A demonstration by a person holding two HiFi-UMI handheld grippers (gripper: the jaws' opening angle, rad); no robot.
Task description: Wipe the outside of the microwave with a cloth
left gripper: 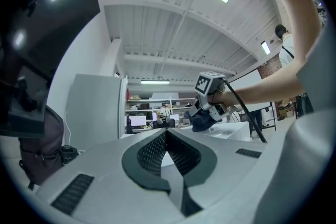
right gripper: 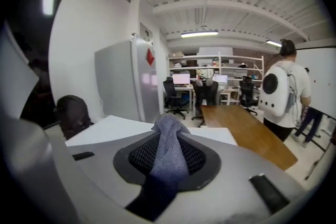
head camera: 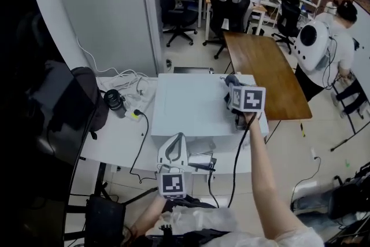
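The white microwave [head camera: 191, 104] stands on a white table [head camera: 113, 144]. My right gripper [head camera: 232, 91] is over the microwave's top near its right rear corner, shut on a dark blue cloth [head camera: 230, 83]. In the right gripper view the cloth [right gripper: 169, 157] fills the gap between the jaws of the right gripper [right gripper: 169, 128] and bunches past the tips above the white top [right gripper: 121, 128]. My left gripper [head camera: 178, 137] is at the microwave's front left edge, tips together, holding nothing. The left gripper view looks past the left gripper [left gripper: 167, 134] across the top to the right gripper [left gripper: 207, 113] and cloth [left gripper: 202, 122].
A tall grey cabinet [head camera: 113, 20] stands behind the table. A black bag [head camera: 87, 95], a black bottle [head camera: 115, 102] and cables lie left of the microwave. A wooden table [head camera: 266, 72] runs back on the right, with a person wearing a white backpack [head camera: 315, 40] beside it.
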